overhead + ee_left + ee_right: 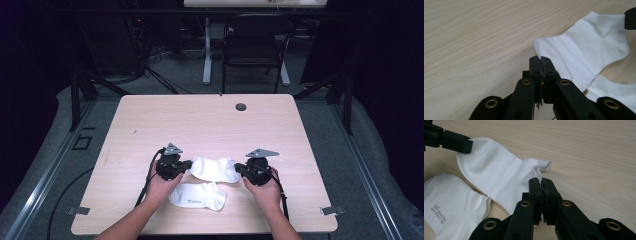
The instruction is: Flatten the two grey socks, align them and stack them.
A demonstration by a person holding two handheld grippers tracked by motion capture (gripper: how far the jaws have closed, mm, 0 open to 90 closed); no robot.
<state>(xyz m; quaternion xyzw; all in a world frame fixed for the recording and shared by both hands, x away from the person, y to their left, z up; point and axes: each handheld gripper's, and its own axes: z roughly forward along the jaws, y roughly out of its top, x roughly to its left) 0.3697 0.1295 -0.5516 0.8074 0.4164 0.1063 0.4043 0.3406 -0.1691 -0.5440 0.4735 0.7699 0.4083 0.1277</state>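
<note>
Two white ankle socks lie on the light wooden table (210,125). The farther sock (216,169) (589,47) (496,175) stretches between both grippers. My left gripper (189,165) (541,60) is shut on its left end, and the fabric bunches at the jaw tips. My right gripper (239,169) (541,181) is shut on its right end, where the edge curls up. Each gripper view also catches the other gripper's black jaw tip on the sock's far end. The nearer sock (197,196) (619,92) (449,205) lies flat and free, with small grey print on it.
A dark cable grommet (241,106) sits in the table's far right part. A black chair (255,45) and a white table leg (207,50) stand on the floor beyond. The person's forearms come in over the front edge (200,232).
</note>
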